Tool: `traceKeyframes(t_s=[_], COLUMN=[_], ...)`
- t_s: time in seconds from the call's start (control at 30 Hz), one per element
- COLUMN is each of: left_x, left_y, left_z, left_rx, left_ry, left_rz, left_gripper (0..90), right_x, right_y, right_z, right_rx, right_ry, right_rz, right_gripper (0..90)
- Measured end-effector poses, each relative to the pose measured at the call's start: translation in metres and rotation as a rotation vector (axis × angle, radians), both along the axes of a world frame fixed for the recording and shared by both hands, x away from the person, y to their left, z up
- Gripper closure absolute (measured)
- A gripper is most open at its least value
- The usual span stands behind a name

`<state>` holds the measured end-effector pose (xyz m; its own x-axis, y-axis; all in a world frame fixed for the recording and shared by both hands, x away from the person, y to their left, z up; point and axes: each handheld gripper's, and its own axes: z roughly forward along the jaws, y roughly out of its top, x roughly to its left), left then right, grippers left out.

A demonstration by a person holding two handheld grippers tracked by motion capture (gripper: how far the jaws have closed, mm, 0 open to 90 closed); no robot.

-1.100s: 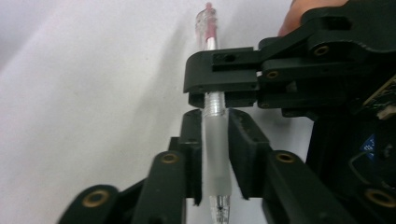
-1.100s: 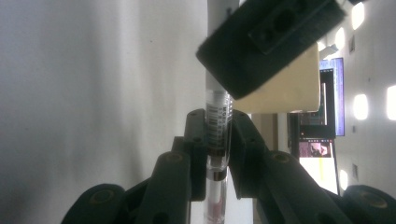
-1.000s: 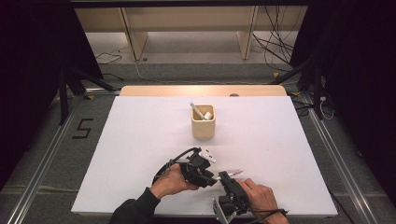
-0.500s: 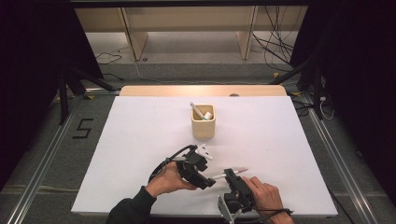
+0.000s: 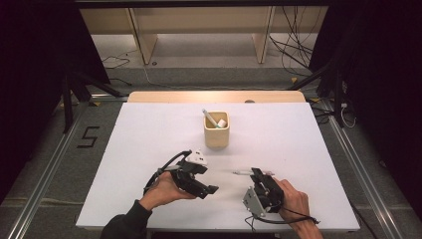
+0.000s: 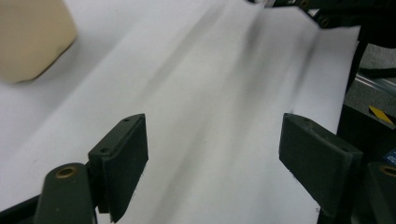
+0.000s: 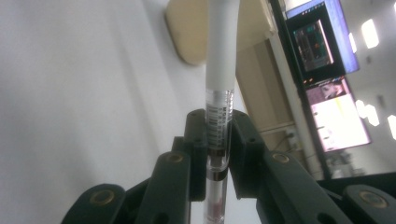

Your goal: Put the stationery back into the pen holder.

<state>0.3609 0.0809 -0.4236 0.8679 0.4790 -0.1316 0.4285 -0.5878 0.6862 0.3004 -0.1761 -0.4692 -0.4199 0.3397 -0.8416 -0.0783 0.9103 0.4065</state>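
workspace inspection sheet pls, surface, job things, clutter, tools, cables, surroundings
surface: white table top, flat, on a wooden table whose far edge shows.
job's things: pen with white grip and clear barrel, clamped in the right tool; beige pen holder upright mid-table, a pen leaning inside it.
clutter: nothing seen.
grippers: right tool shut on the pen, near the front edge; left tool open, nothing between its jaws, low over the table.
cables: a black cable loops from the left tool; loose cables on the floor beyond the table.
surroundings: wooden shelf legs, black stands, a "5" mark on the floor.
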Motion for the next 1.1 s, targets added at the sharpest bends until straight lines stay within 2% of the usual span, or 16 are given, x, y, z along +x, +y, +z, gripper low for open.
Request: traceKeyframes(t_s=[0.1, 0.27, 0.4, 0.57, 0.77, 0.87, 1.03, 1.1], left_x=[0.000, 0.000, -0.001, -0.001, -0.005, -0.008, -0.010, -0.011], left_y=[0.011, 0.029, 0.042, 0.055, 0.063, 0.065, 0.071, 0.073], left_z=[-0.002, -0.004, -0.009, -0.018, -0.020, -0.020, -0.024, -0.027], left_rx=[-0.035, -0.095, -0.143, -0.164, -0.195, -0.200, -0.231, -0.242], left_ry=[-0.025, -0.076, -0.099, -0.114, -0.129, -0.156, -0.174, -0.176], left_rz=[0.023, 0.077, 0.108, 0.145, 0.163, 0.175, 0.199, 0.207], left_gripper=[21.8, 20.8, 20.8, 20.8, 20.8, 20.9, 21.1, 21.0], right_x=[0.008, 0.026, 0.039, 0.053, 0.071, 0.080, 0.096, 0.101], right_y=[-0.004, -0.015, -0.020, -0.018, -0.018, -0.017, -0.014, -0.012], right_z=[0.010, 0.028, 0.043, 0.056, 0.065, 0.067, 0.071, 0.074], right_rx=[0.114, 0.378, 0.557, 0.673, 0.828, 0.879, 0.961, 0.975], right_ry=[0.066, 0.212, 0.294, 0.350, 0.440, 0.477, 0.515, 0.523], right_rz=[-0.019, -0.049, -0.033, -0.010, -0.005, -0.009, -0.005, -0.010], right_gripper=[78.9, 78.9, 78.9, 78.9, 78.9, 78.9, 78.9, 78.9])
